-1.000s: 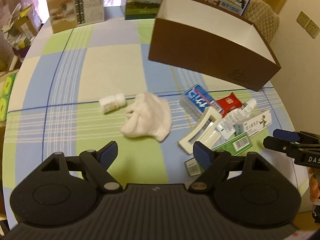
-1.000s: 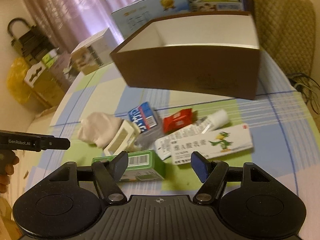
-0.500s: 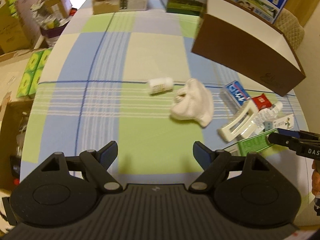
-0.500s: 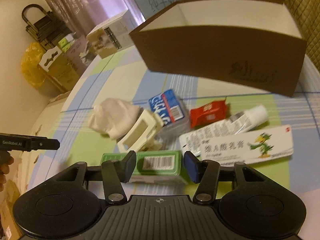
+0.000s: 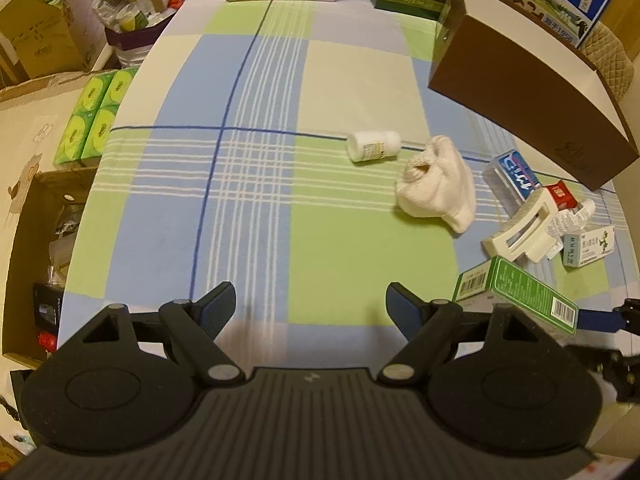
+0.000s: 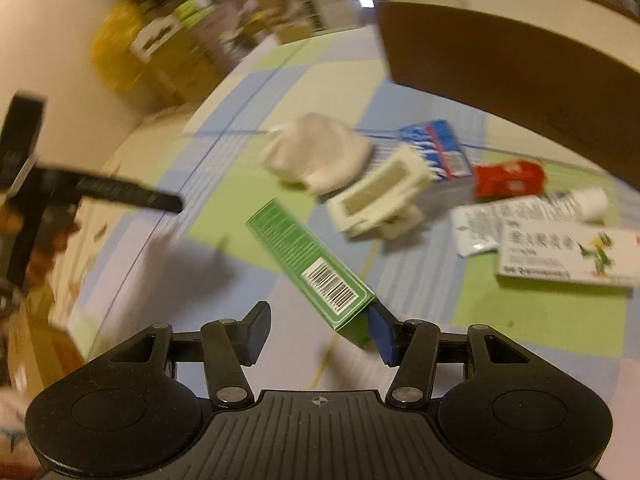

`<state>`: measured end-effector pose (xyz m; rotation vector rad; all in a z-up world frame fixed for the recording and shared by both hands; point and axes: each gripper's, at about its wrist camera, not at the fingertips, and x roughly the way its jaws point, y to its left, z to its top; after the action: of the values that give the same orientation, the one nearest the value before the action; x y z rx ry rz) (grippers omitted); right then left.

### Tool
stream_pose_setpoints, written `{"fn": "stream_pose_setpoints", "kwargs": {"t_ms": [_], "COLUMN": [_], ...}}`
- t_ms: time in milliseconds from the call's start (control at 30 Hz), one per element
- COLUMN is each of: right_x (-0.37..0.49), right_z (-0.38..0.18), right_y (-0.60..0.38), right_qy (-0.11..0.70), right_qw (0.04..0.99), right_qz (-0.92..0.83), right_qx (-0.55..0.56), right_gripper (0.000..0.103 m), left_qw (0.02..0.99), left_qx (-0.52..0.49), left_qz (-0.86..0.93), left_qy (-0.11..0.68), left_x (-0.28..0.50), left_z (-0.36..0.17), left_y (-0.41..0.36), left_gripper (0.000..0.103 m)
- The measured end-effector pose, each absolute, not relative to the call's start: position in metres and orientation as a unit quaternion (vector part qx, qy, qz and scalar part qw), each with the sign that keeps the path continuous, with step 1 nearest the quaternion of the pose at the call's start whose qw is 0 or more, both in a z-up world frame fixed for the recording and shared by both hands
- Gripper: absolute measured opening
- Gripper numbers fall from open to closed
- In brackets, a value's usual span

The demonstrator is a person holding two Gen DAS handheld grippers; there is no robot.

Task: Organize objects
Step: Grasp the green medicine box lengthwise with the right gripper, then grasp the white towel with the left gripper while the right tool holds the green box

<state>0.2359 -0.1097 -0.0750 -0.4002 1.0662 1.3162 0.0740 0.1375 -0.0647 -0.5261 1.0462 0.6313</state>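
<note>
Gripping is not secured on the right tongs (image 6: 318, 320). Their fingers stand apart, and the green box (image 6: 308, 264) lies skewed between them, touching only the right finger (image 6: 380, 332). The box sits tilted near the near right corner of the desk (image 5: 240, 200).

Risks, as judged:
- Closing now would catch one corner of the box, which could pivot out or crush.
- A slip this close to the desk edge could send the box to the floor.
- The right view is blurred by fast motion, which makes alignment harder.

The left tongs (image 5: 310, 304) are apart and empty, over the near edge.

Surroundings:
- The brown box (image 6: 520, 60), open-topped, stands at the far right edge and is the likely destination.
- Between it and the green box lie a white clip (image 6: 376, 196), a cloth (image 6: 320, 152), a blue pack (image 6: 436, 144), a red packet (image 6: 508, 178), a tube (image 6: 528, 208) and a carton (image 6: 560, 256), all close together.
- A low carry toward the brown box could strike the clip or the near wall of the brown box.
- A white bottle (image 5: 374, 146) lies on its side just beside the cloth, toward mid-desk, and could roll if nudged.
</note>
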Motion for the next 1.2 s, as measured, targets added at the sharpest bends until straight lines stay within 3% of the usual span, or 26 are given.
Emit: {"fn": "stream_pose_setpoints", "kwargs": {"t_ms": [533, 633, 700, 933, 1200], "right_x": [0.217, 0.208, 0.206, 0.195, 0.191], "right_z": [-0.085, -0.088, -0.088, -0.086, -0.088], "right_y": [-0.055, -0.054, -0.056, -0.067, -0.056], "right_qy": [0.405, 0.393, 0.406, 0.444, 0.446], "right_qw": [0.631, 0.622, 0.612, 0.579, 0.601], "right_qz": [0.596, 0.598, 0.590, 0.579, 0.579], "right_qx": [-0.288, -0.318, -0.335, -0.364, -0.323], "right_gripper": [0.051, 0.033, 0.027, 0.027, 0.031], "left_qw": [0.780, 0.780, 0.780, 0.781, 0.787], "left_qx": [-0.262, -0.264, -0.266, -0.267, -0.260], "left_qz": [0.296, 0.292, 0.289, 0.279, 0.264], "left_qy": [0.485, 0.486, 0.487, 0.490, 0.494], "left_x": [0.058, 0.059, 0.059, 0.064, 0.075], "left_z": [-0.073, -0.076, -0.077, -0.081, -0.083], "left_y": [0.137, 0.136, 0.135, 0.131, 0.125], "left_gripper": [0.079, 0.079, 0.079, 0.079, 0.079]}}
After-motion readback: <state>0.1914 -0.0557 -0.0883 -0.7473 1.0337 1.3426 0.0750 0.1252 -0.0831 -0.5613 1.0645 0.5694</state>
